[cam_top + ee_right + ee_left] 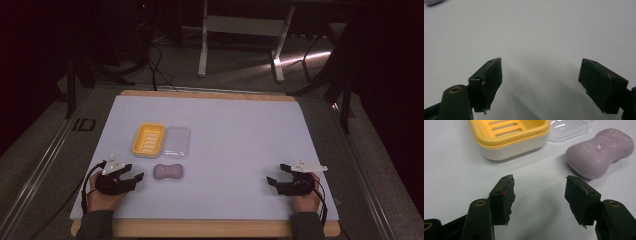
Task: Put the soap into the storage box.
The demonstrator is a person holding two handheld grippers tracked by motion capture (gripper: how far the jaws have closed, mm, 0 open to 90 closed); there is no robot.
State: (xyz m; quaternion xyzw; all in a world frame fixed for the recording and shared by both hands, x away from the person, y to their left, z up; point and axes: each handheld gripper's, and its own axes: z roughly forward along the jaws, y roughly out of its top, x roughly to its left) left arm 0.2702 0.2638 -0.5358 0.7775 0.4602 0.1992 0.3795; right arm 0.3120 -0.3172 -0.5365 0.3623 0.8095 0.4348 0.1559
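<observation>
A lilac bar of soap (168, 171) (600, 152) lies on the white mat near the front left. Behind it stand a yellow soap dish (148, 139) (510, 135) and, to its right, a clear plastic lid (177, 141) (567, 128). My left gripper (132, 172) (539, 195) rests just left of the soap, jaws open with bare mat between them. At the front right, my right gripper (276, 174) (540, 85) is held by a hand, open over bare mat.
The white mat (240, 135) covers a wooden table (210, 229) whose edge runs along the front. Beyond the far edge stand table legs (202, 45) and cables on a dark floor. Wide bare mat lies between the two grippers.
</observation>
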